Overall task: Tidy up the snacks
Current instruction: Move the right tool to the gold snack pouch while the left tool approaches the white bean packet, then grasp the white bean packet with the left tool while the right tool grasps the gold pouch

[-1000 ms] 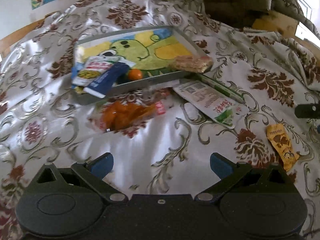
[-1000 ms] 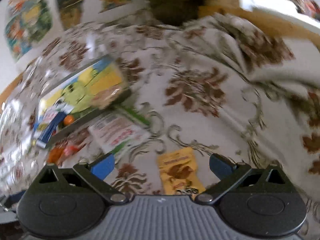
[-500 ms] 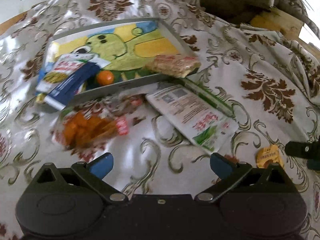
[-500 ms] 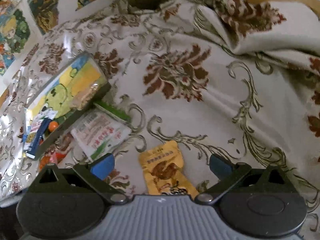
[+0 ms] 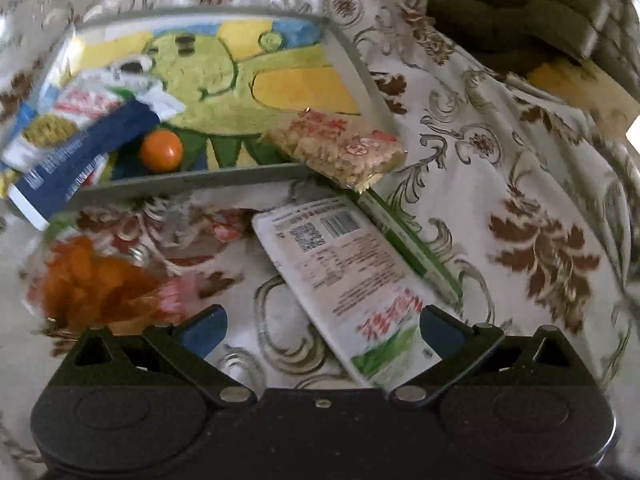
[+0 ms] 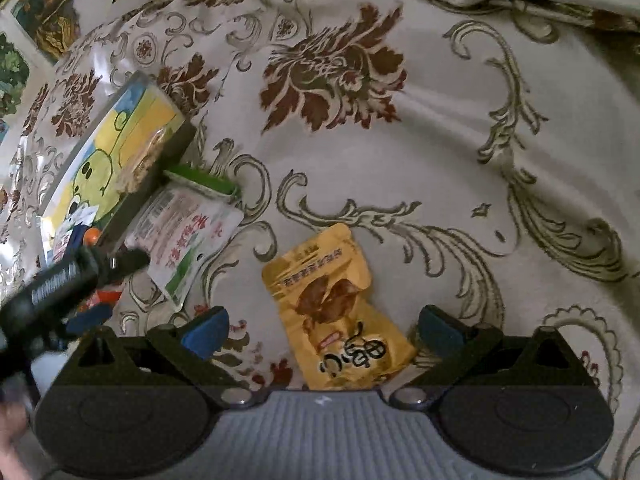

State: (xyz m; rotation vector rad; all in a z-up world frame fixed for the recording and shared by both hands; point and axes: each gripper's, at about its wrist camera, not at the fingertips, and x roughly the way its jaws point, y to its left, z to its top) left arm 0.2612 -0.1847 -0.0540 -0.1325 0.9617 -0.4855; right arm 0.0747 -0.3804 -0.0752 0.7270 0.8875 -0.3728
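Left wrist view. Left gripper [image 5: 322, 326] low in the frame, jaws wide apart, nothing between the pads but the near end of a white packet [image 5: 348, 276] lying flat on the flowered cloth [image 5: 500, 168]. Tray [image 5: 192, 182] with a green cartoon figure across the upper left. Already in it: an orange ball [image 5: 161, 151], a dark blue packet [image 5: 80, 156] hanging over the near left rim, a red and white packet [image 5: 86, 106] behind that, and a rice bar [image 5: 340, 146] only half in, resting on the near right corner and poking out over the cloth. Still outside: the white packet, a green stick [image 5: 412, 242] along its right side, and a clear bag of orange snacks [image 5: 92, 280] at the lower left, blurred.

Right wrist view. Right gripper [image 6: 322, 326] also low in the frame, jaws wide apart, a yellow pouch [image 6: 336, 308] flat on the cloth between them and not gripped. Tray at the left edge, white packet and green stick just beside its corner. Left gripper's dark body reaching in from the lower left, over the white packet.

Judging by this, roughly half done: four loose snacks left plus the bar to seat properly. Likely hindrances: flat thin packs on soft, wrinkled cloth, and a crowded left end of the tray.
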